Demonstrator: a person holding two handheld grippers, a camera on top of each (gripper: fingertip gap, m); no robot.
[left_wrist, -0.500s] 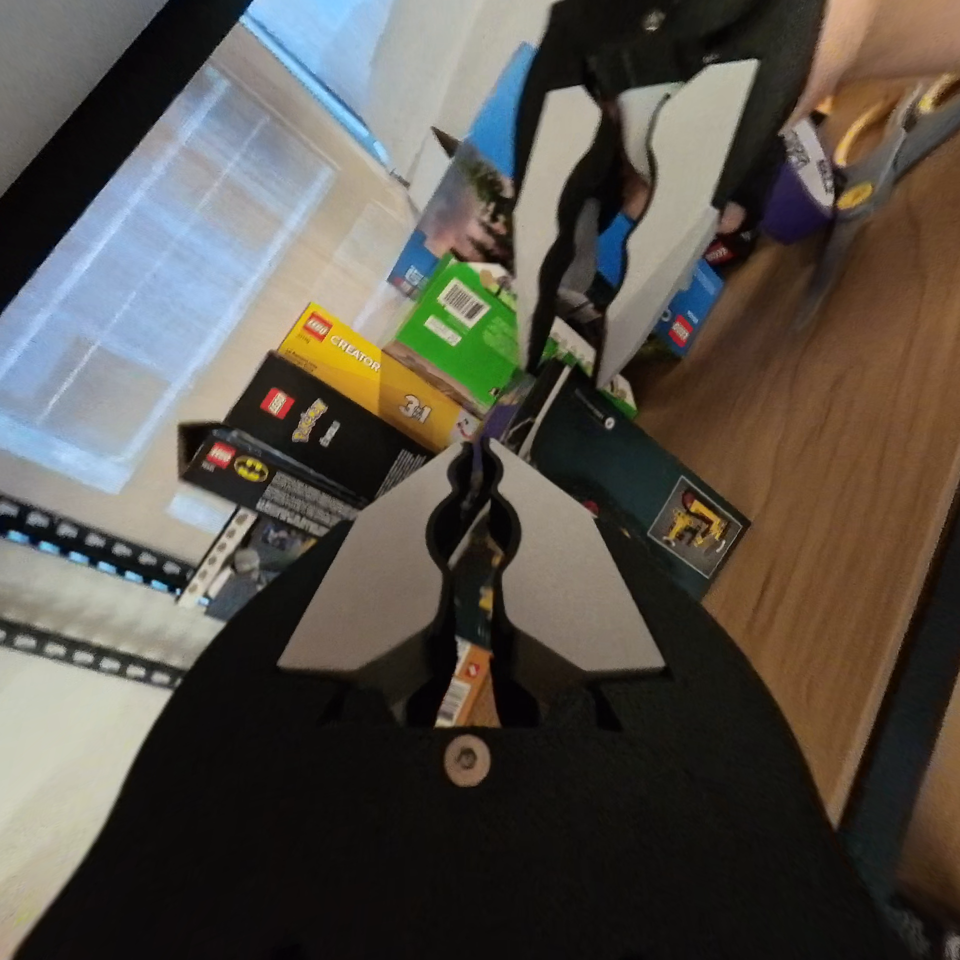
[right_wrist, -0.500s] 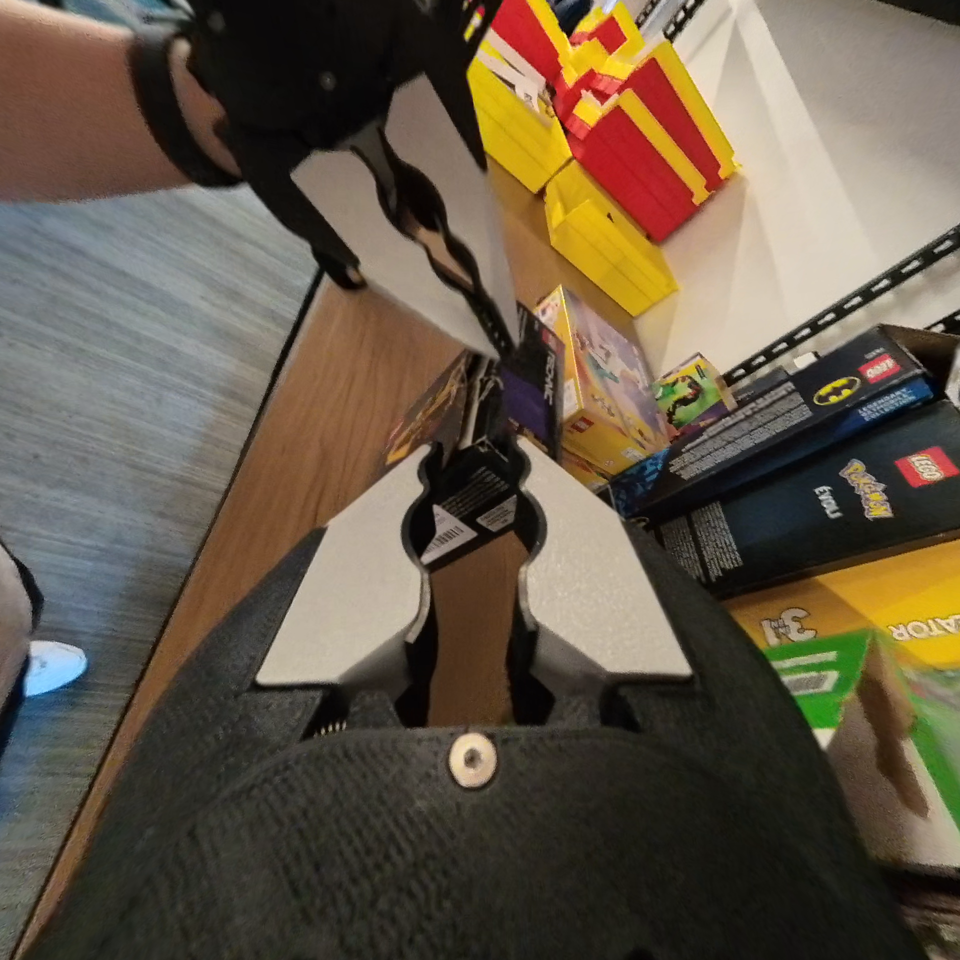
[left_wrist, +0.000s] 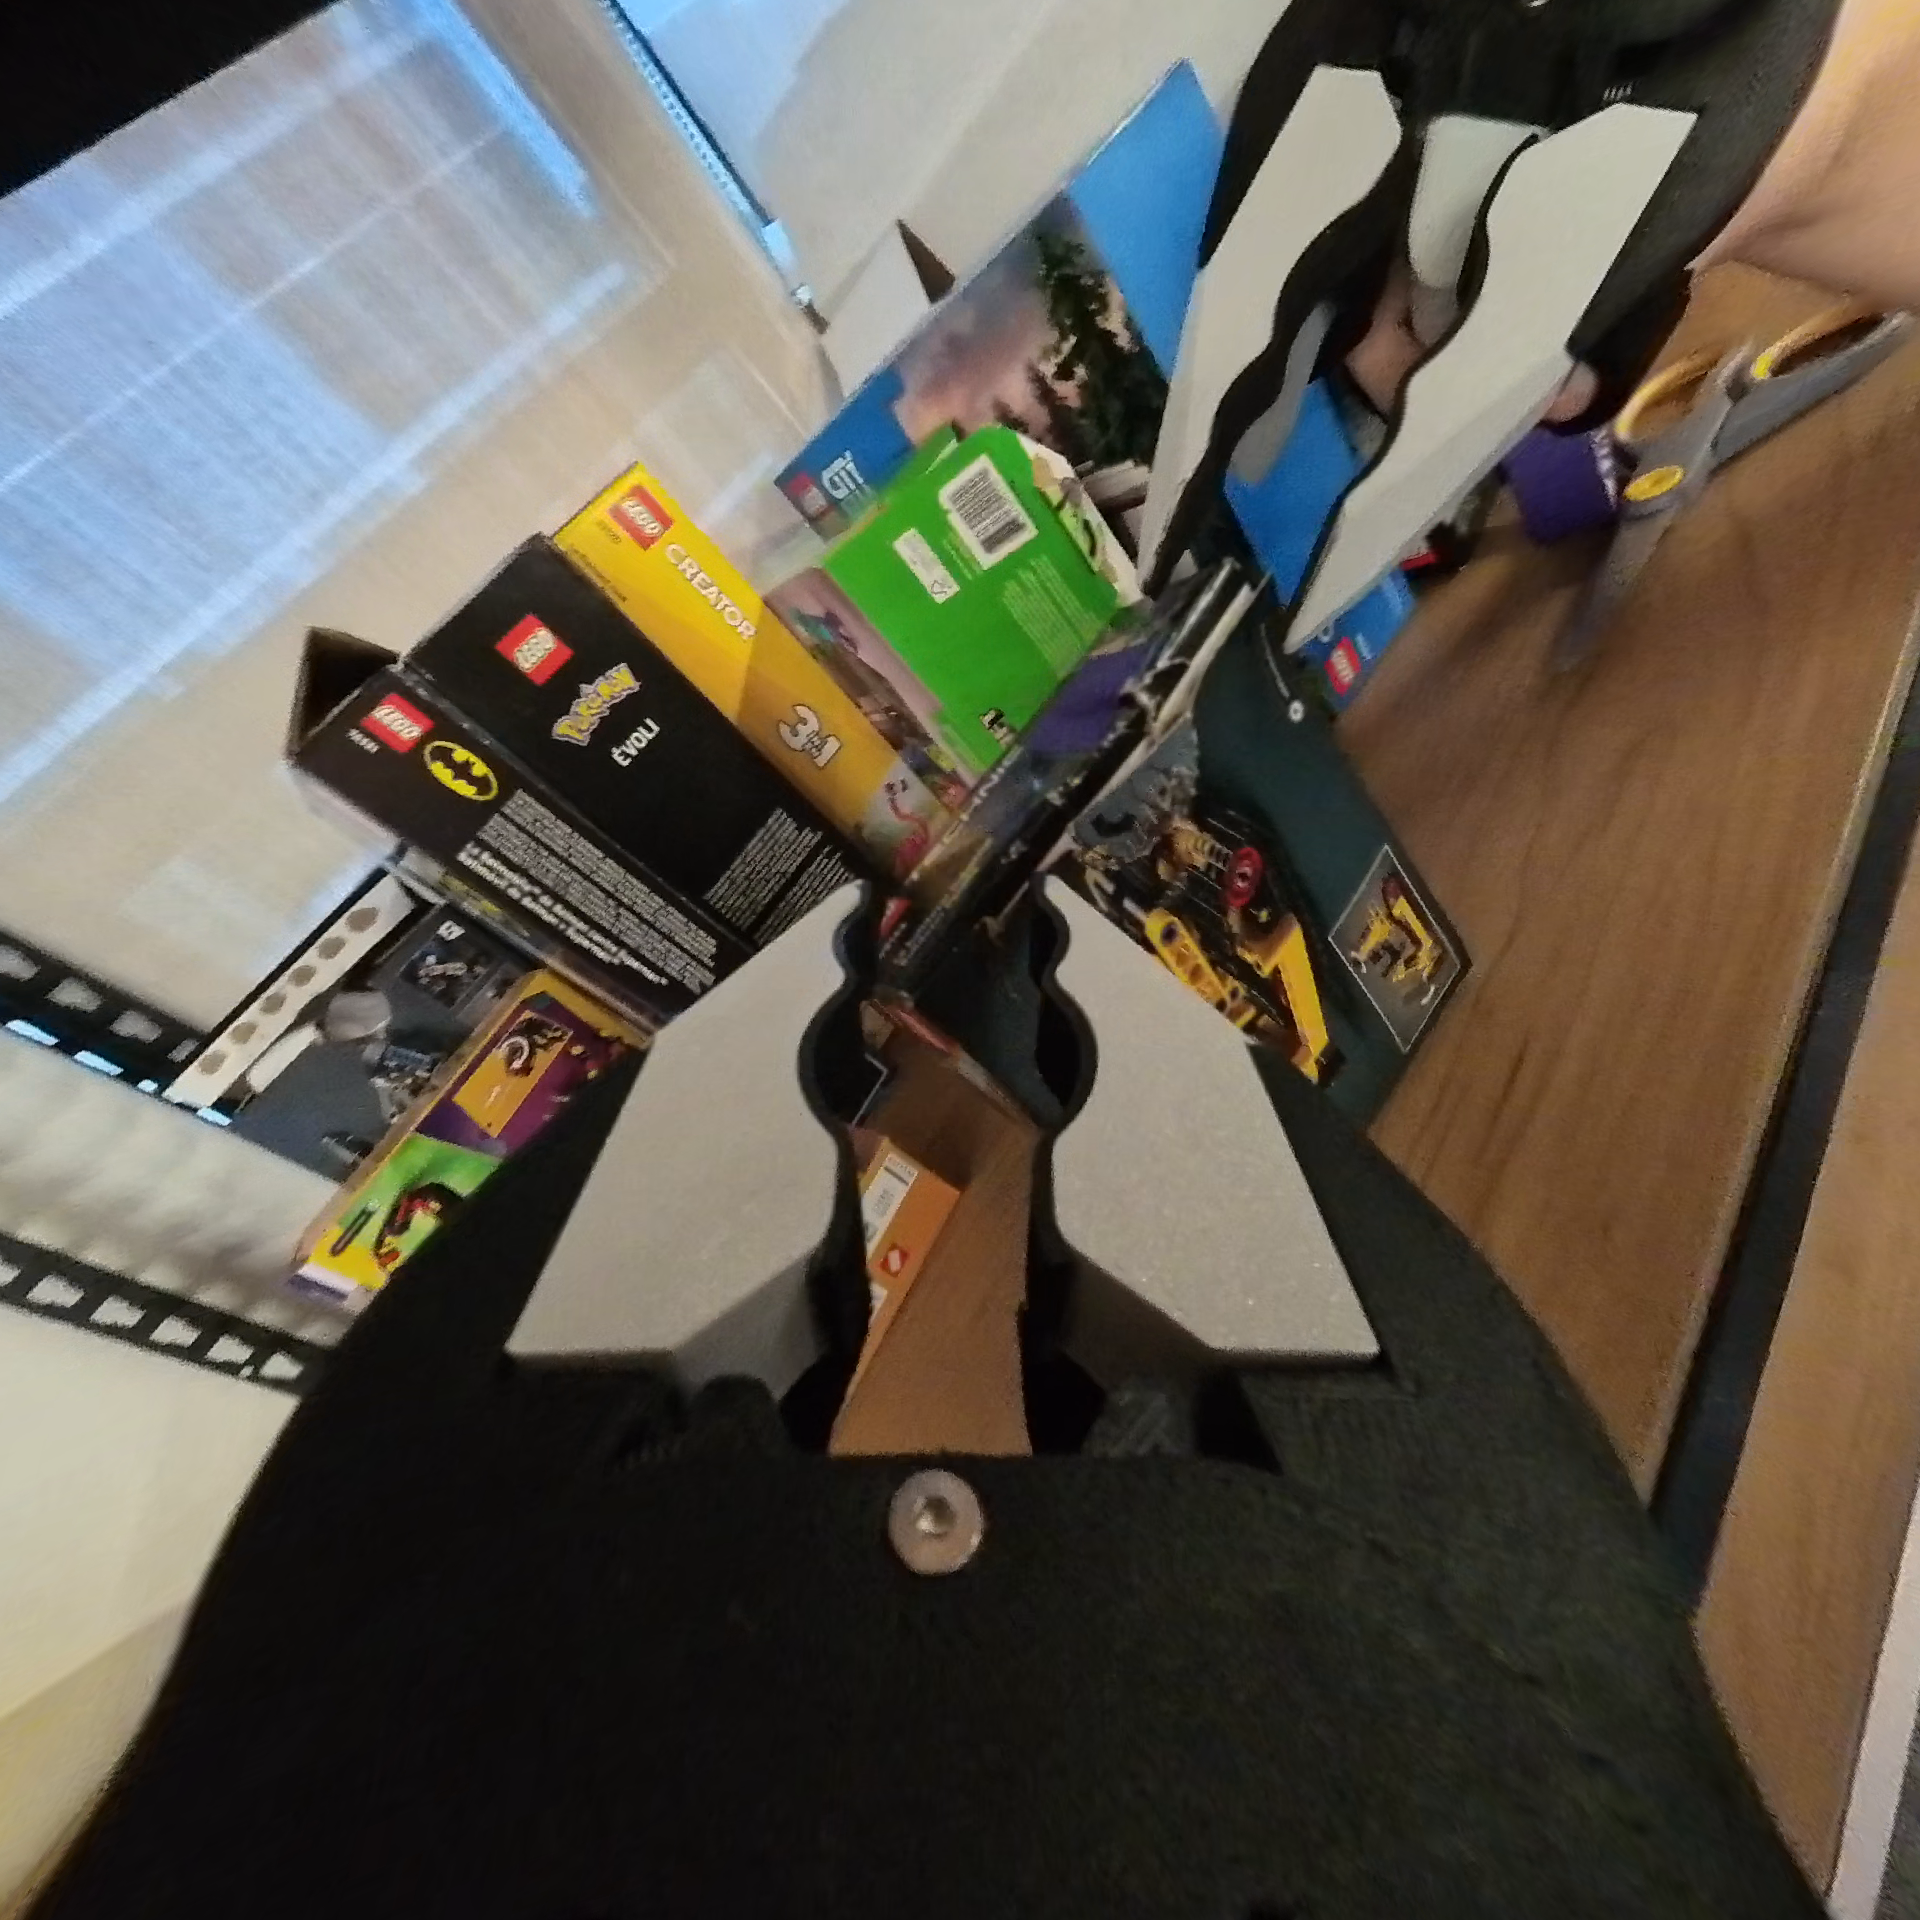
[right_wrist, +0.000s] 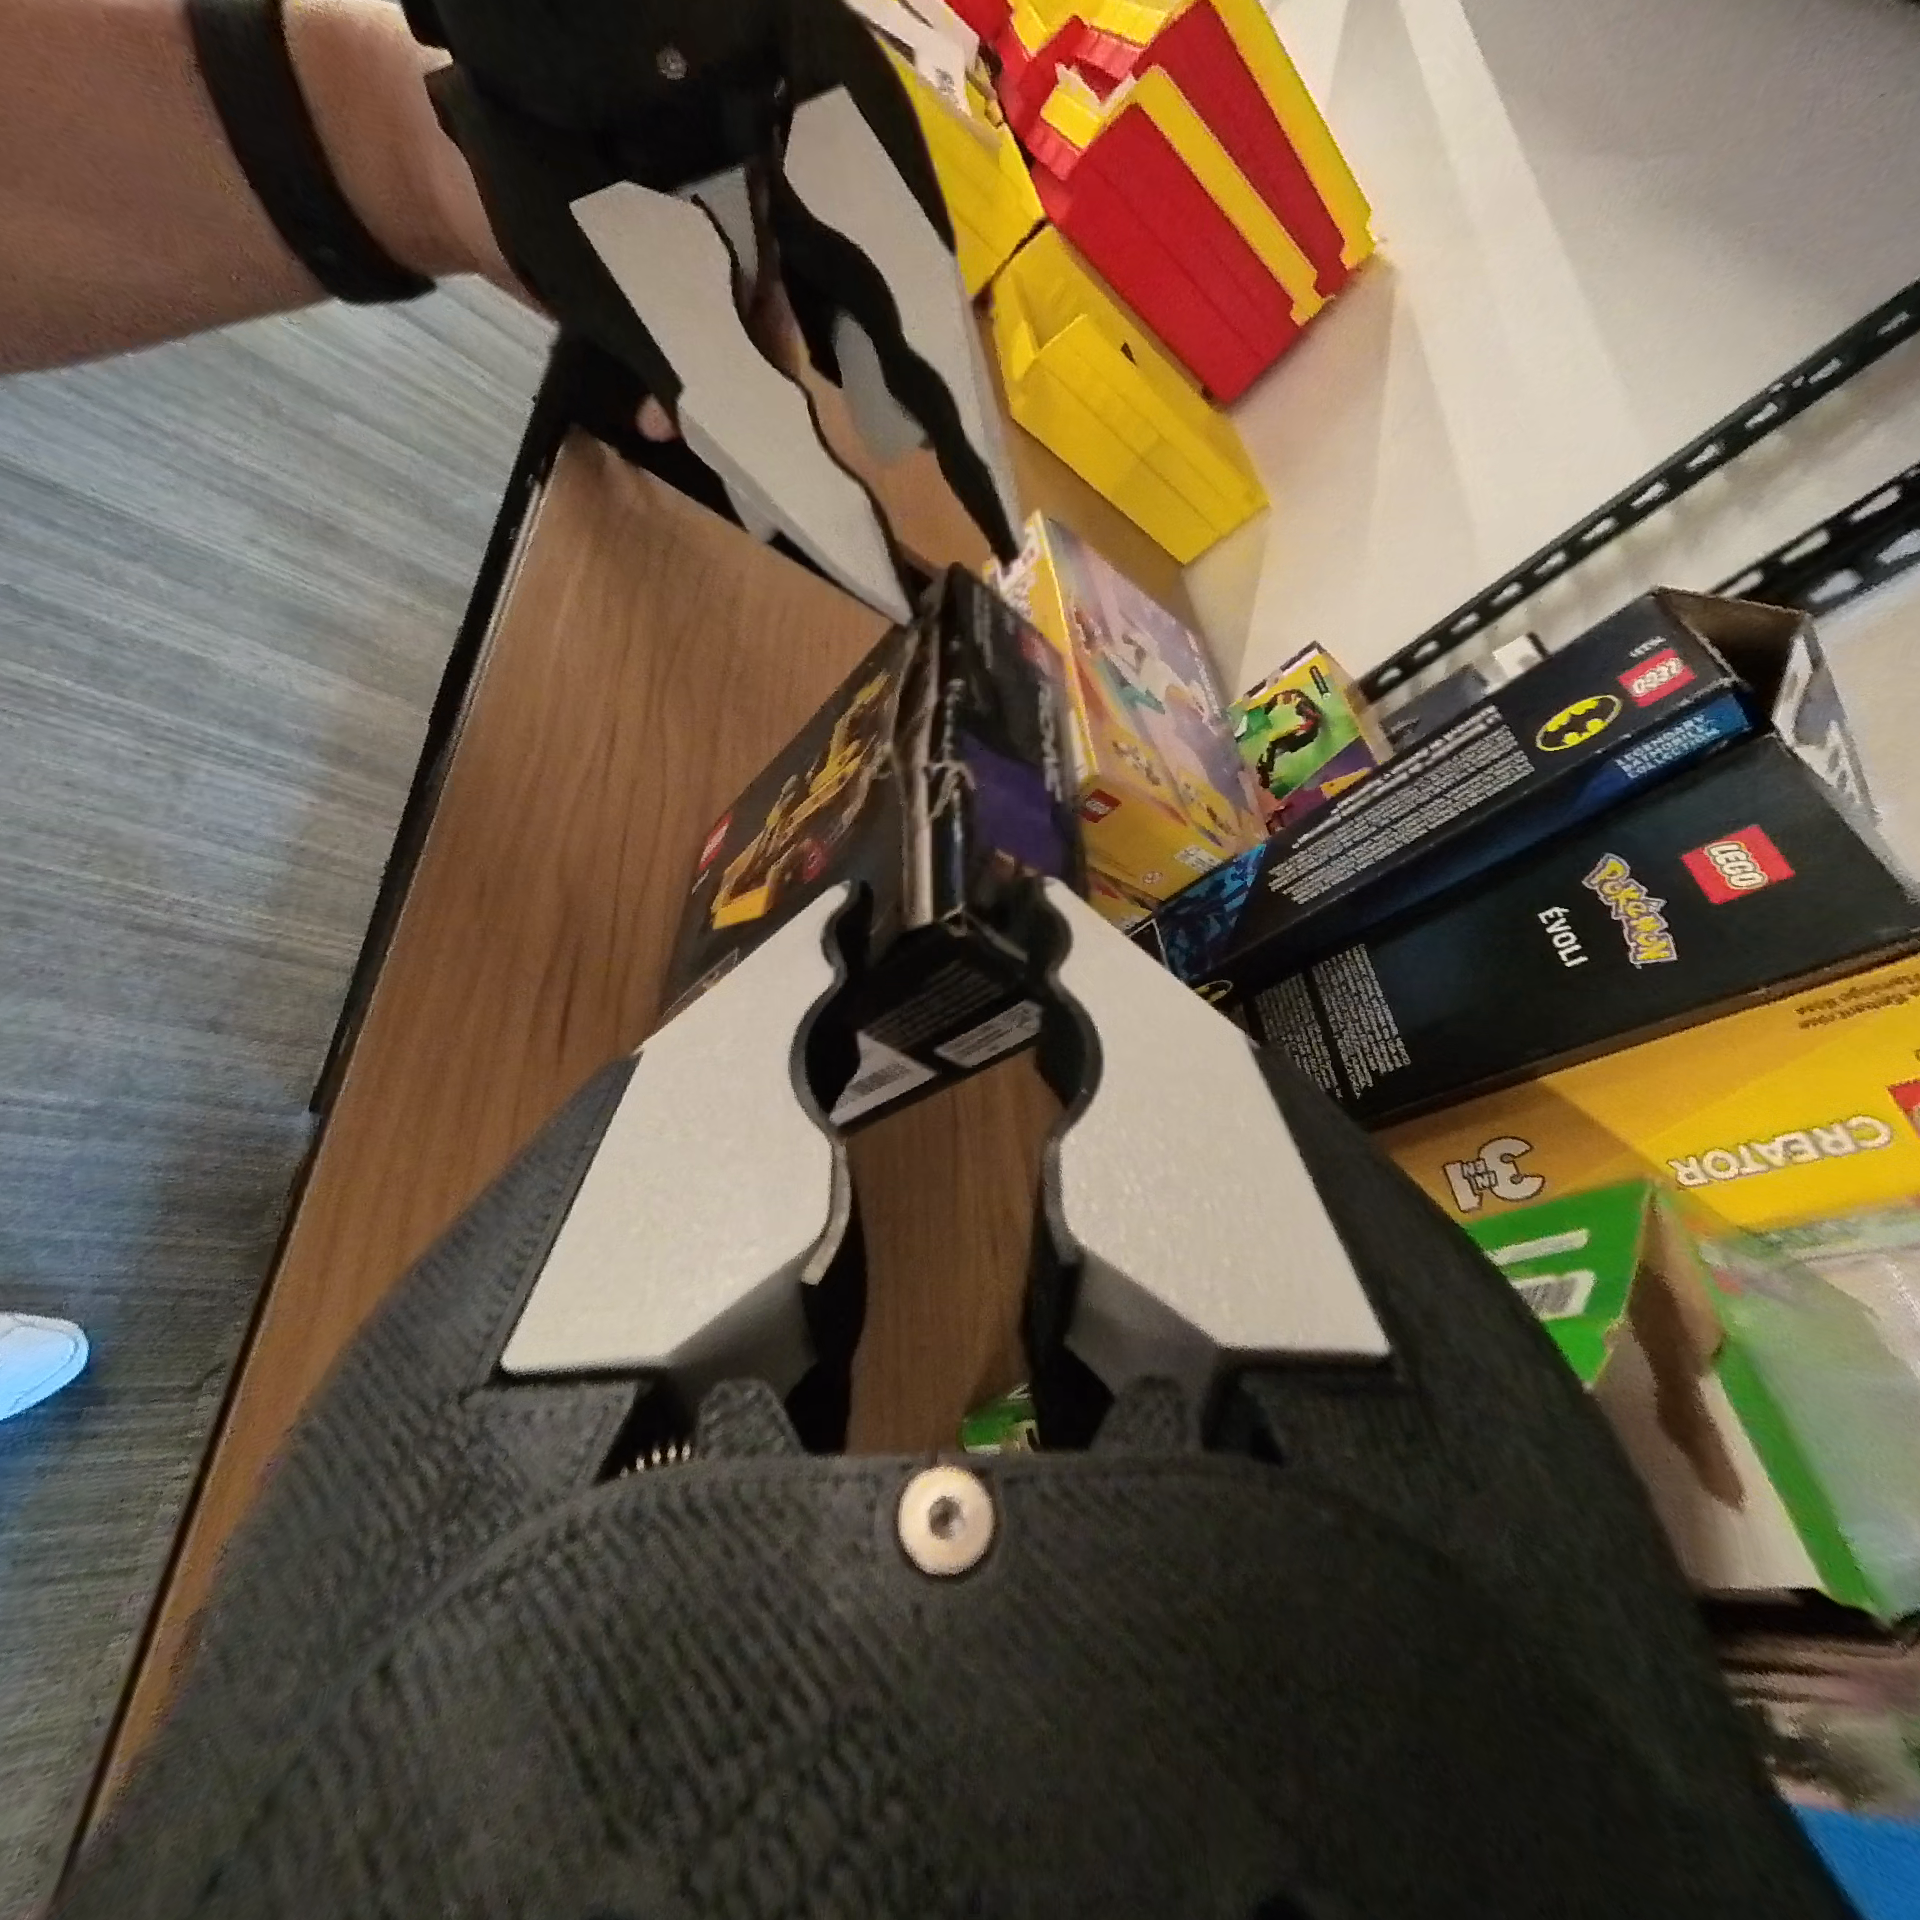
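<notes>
Left gripper (left_wrist: 951, 914) jaws clenched on dark box (left_wrist: 1049, 790) end | right gripper (right_wrist: 951, 914) jaws clenched on opposite end.

Toy boxes (left_wrist: 582, 727) on wooden shelf (left_wrist: 1621, 935)

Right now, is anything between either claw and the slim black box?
Nothing visible does: the left claw and the right claw each grip one end of the slim black box directly.
</notes>
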